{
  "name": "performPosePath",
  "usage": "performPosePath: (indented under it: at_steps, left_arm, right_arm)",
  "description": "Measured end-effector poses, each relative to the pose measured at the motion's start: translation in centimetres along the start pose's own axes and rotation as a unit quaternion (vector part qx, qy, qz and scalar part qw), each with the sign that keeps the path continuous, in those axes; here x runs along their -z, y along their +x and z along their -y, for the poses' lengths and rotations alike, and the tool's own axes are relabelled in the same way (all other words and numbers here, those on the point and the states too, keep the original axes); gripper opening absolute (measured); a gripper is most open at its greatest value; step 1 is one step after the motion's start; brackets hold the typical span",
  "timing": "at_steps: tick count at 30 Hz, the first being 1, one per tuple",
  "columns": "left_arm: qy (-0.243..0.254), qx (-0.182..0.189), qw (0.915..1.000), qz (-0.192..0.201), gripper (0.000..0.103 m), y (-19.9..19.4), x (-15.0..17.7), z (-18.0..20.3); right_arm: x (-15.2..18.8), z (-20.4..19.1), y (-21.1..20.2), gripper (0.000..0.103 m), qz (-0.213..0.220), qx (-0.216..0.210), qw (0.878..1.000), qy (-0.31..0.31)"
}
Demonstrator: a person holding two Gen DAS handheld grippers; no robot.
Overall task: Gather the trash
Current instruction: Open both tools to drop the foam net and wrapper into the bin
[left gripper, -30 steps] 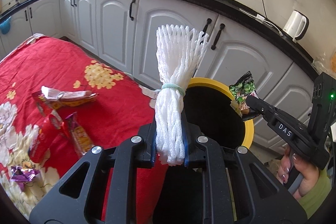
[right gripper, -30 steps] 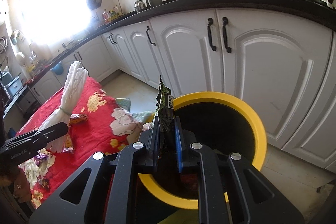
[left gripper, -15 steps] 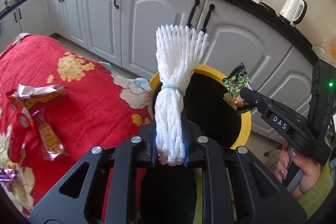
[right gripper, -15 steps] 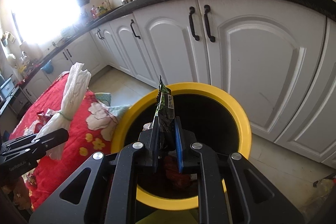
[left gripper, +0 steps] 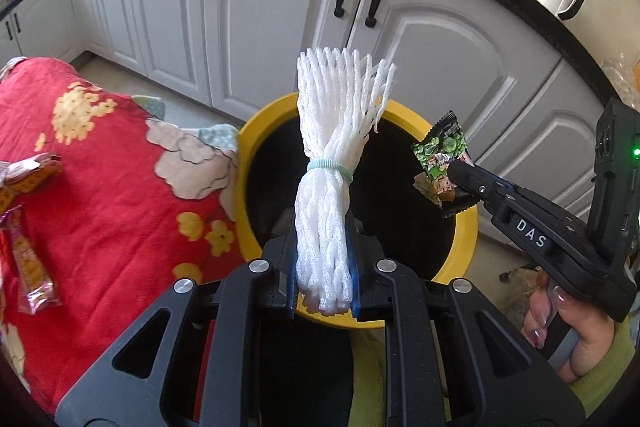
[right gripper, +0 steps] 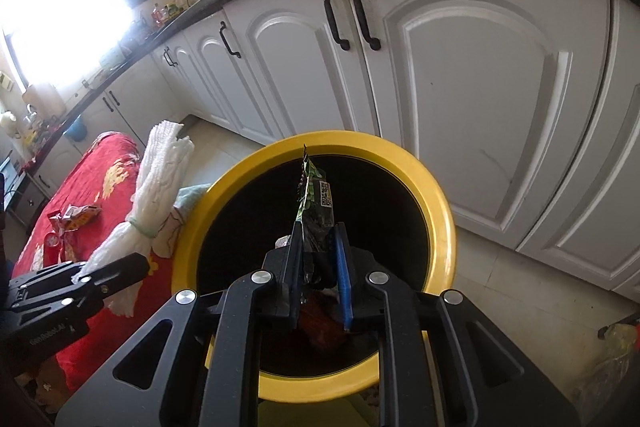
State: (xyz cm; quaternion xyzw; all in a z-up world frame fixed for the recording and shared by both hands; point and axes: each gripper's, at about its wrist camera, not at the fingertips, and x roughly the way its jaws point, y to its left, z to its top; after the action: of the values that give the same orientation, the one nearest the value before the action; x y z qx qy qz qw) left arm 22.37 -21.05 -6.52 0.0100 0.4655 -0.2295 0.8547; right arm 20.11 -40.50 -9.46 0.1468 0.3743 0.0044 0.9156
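My left gripper (left gripper: 323, 259) is shut on a white foam net bundle (left gripper: 340, 115) tied with a pale green band. It holds the bundle upright over the near left rim of the yellow bin (left gripper: 244, 187). My right gripper (right gripper: 318, 251) is shut on a green snack wrapper (right gripper: 316, 203), which stands upright over the bin's black opening and leans on the left pad. In the left wrist view that wrapper (left gripper: 442, 155) sits at the tip of the right gripper (left gripper: 460, 175), above the bin's right side. The right wrist view shows the foam bundle (right gripper: 160, 171) left of the bin rim (right gripper: 440, 227).
A table with a red floral cloth (left gripper: 112, 211) touches the bin's left side and carries snack wrappers (left gripper: 32, 267). White cabinets (left gripper: 256, 11) stand close behind the bin. Some trash (right gripper: 320, 327) lies inside it. A hand (left gripper: 568, 323) grips the right tool.
Both grippers have come down and closer over the yellow bin, which now looks larger. The left one shifted right, away from the table. Each still holds its piece of trash.
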Motion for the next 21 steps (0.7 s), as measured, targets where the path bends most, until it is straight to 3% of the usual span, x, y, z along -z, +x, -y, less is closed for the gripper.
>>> performPosePath:
  at_steps: [10,14,18,21]
  left_arm:
    - [-0.002,0.001,0.9998,-0.019,0.013,2.7,0.4,0.4]
    - [-0.006,-0.006,0.9998,-0.020,0.038,2.9,0.4,0.2]
    - [-0.014,-0.011,0.9997,-0.016,0.051,2.4,0.6,-0.5]
    - [-0.021,-0.011,0.9996,-0.013,0.062,1.8,1.0,-1.1]
  right_arm:
    - [0.5,1.2,1.0,0.018,-0.013,0.002,1.000,0.013]
    - [0.5,1.3,1.0,0.027,-0.012,0.006,1.000,0.016]
    - [0.5,1.4,0.8,0.040,-0.008,0.011,1.000,0.021]
    - [0.5,1.3,0.7,0.044,-0.006,0.012,1.000,0.023]
